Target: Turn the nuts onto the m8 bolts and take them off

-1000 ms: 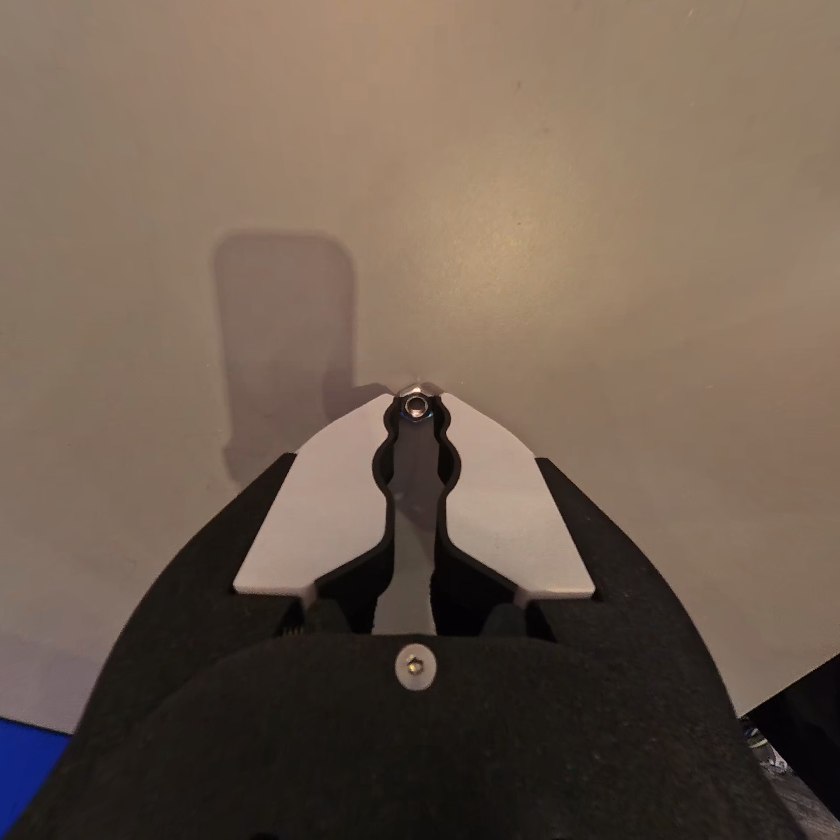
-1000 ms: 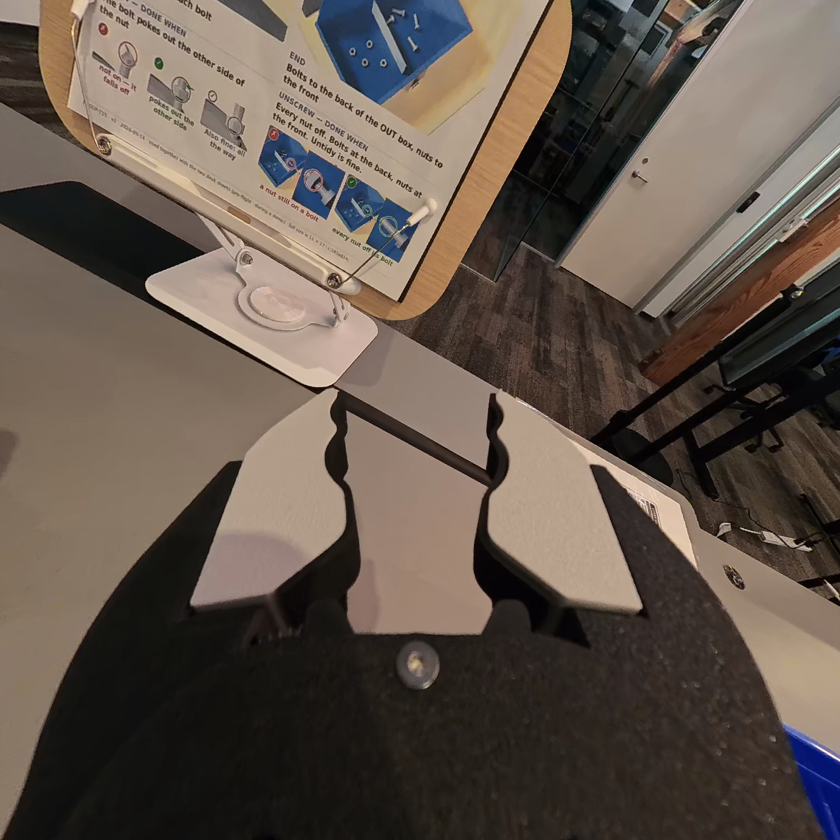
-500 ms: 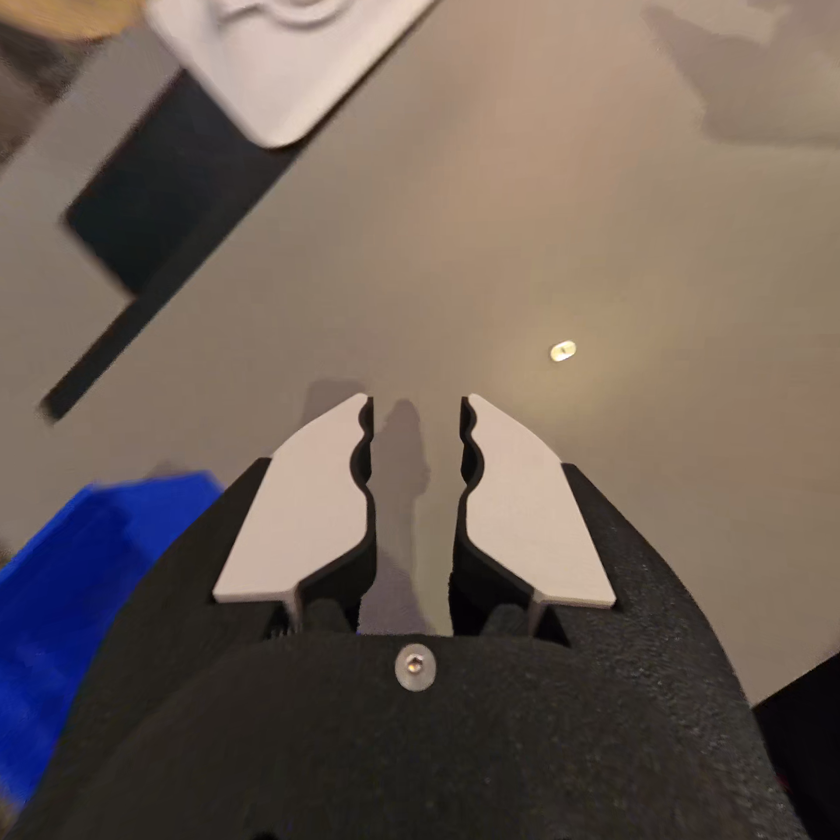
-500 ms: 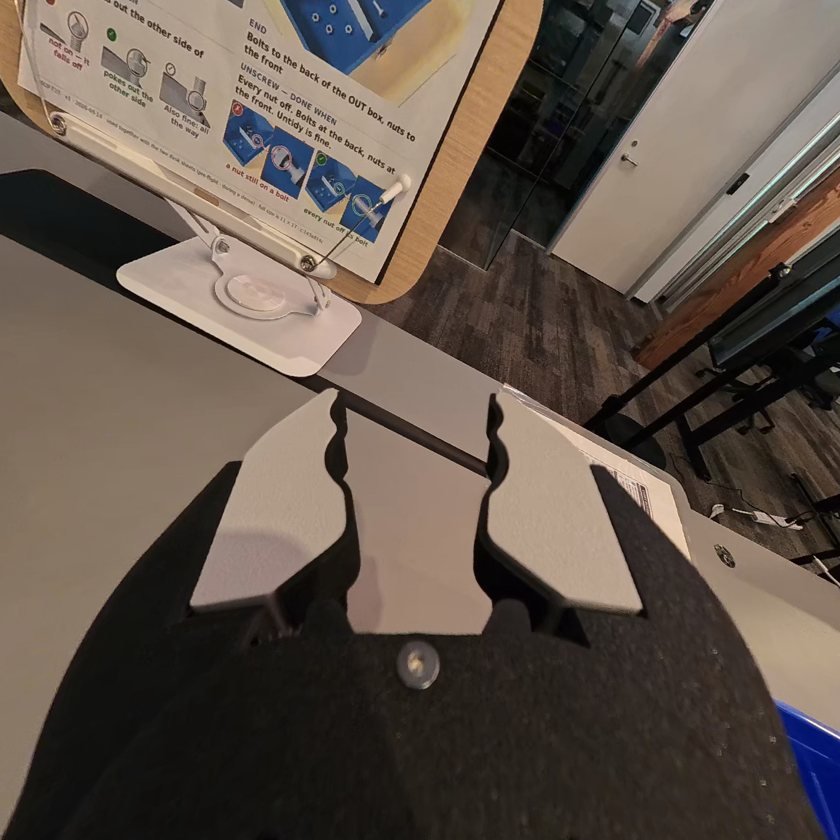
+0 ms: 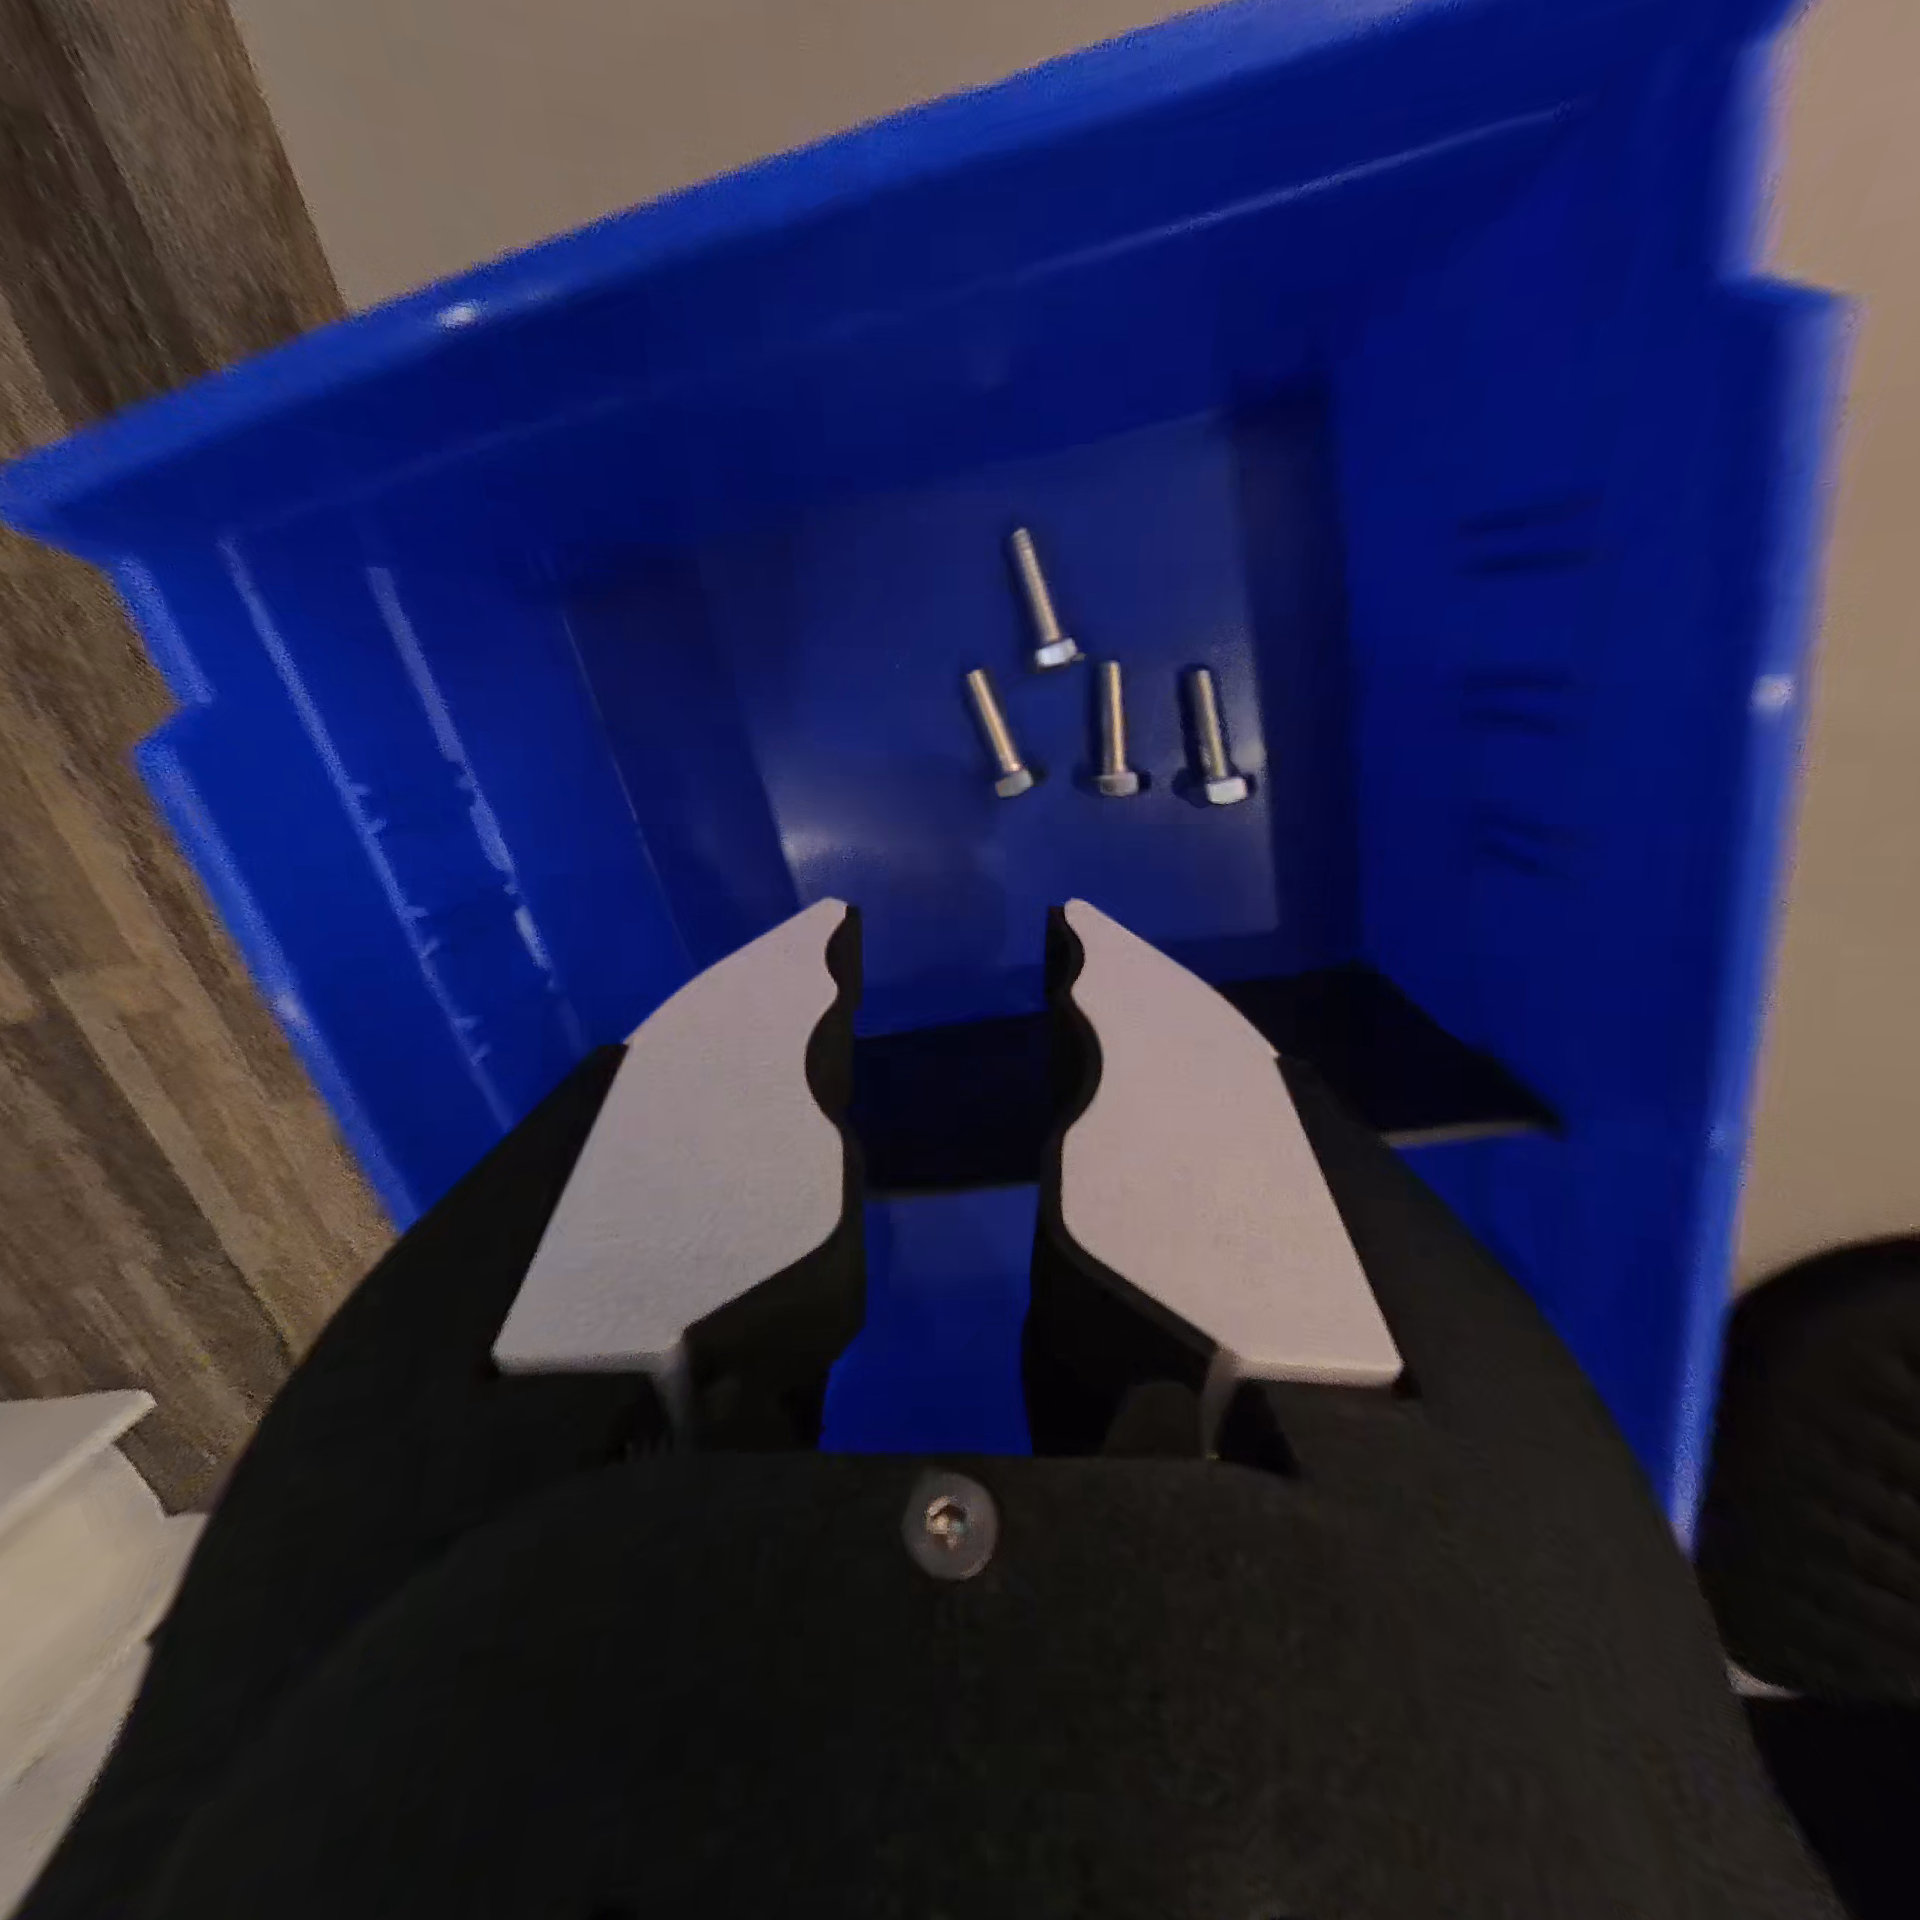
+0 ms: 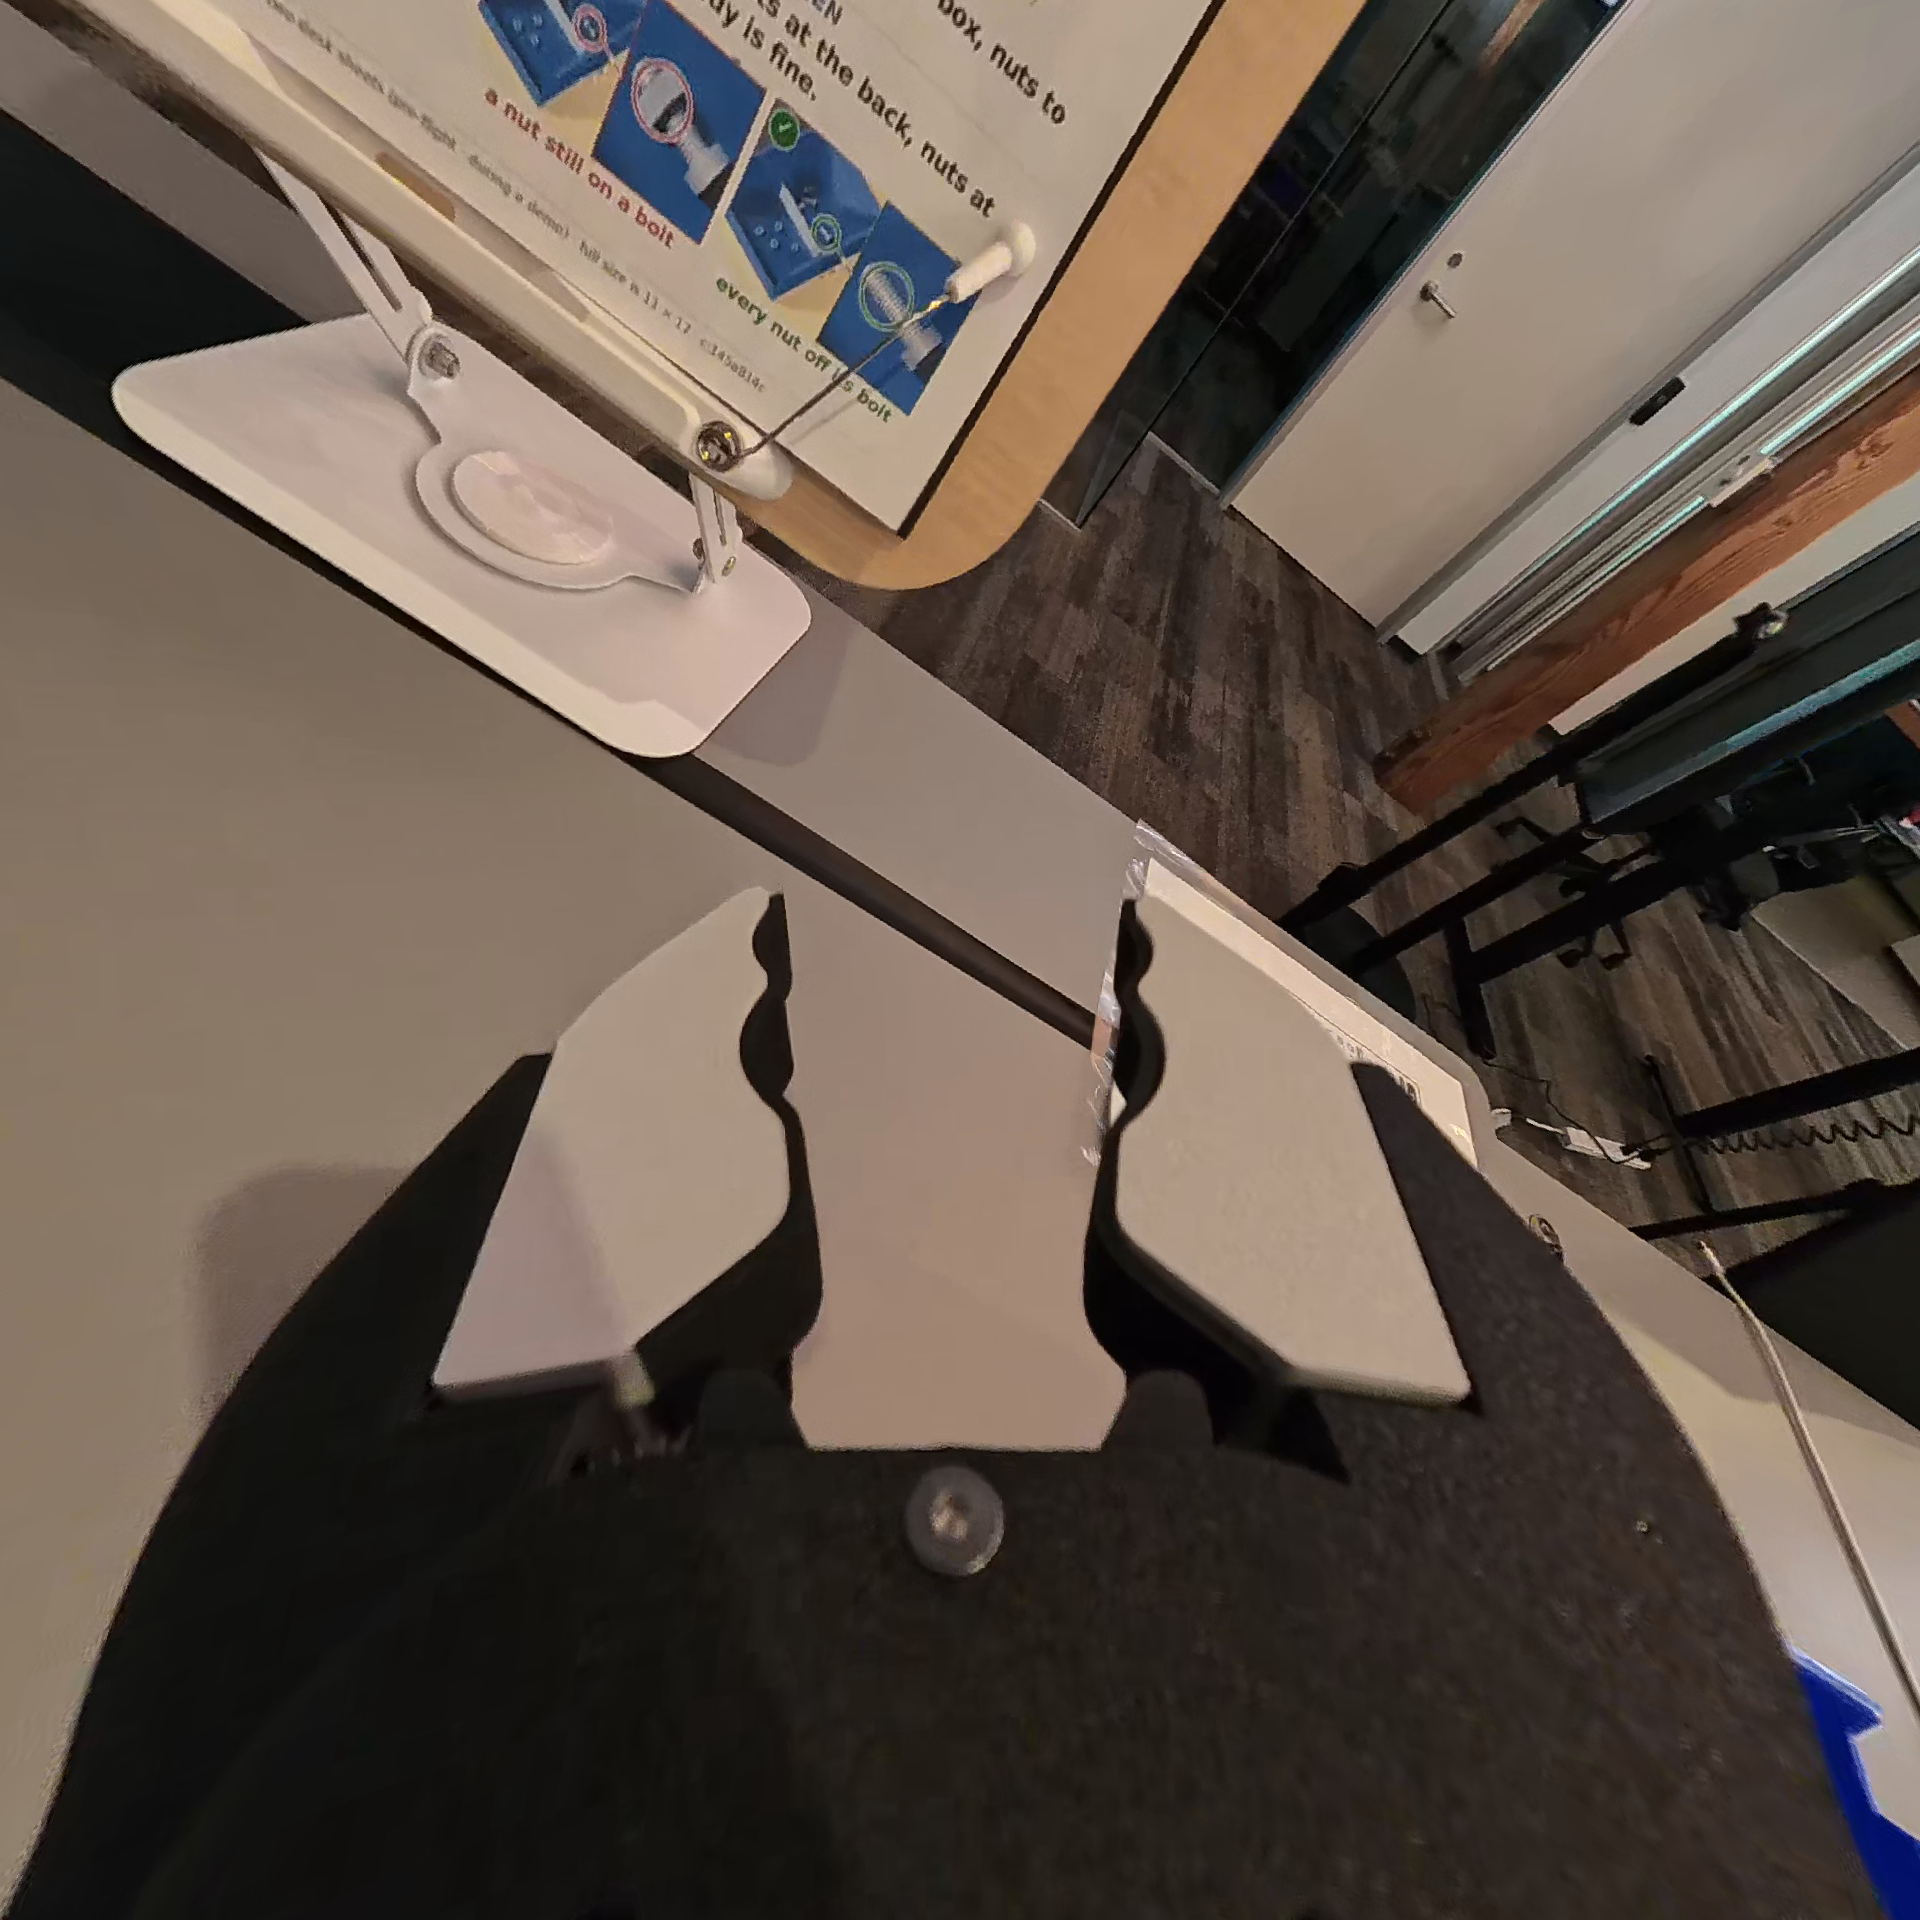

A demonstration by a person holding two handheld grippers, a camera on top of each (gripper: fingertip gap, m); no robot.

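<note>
Left gripper (image 5: 951,914): jaws apart, empty, poised over the blue bin (image 5: 499,665)
Bolts (image 5: 1107,727): four, bare, lying on the bin floor beyond the fingertips, heads toward the camera
Right gripper (image 6: 948,914): jaws wide apart, empty, above the grey table (image 6: 260,883)
Instruction board (image 6: 790,156): on a white stand (image 6: 468,561), far table edge
</note>
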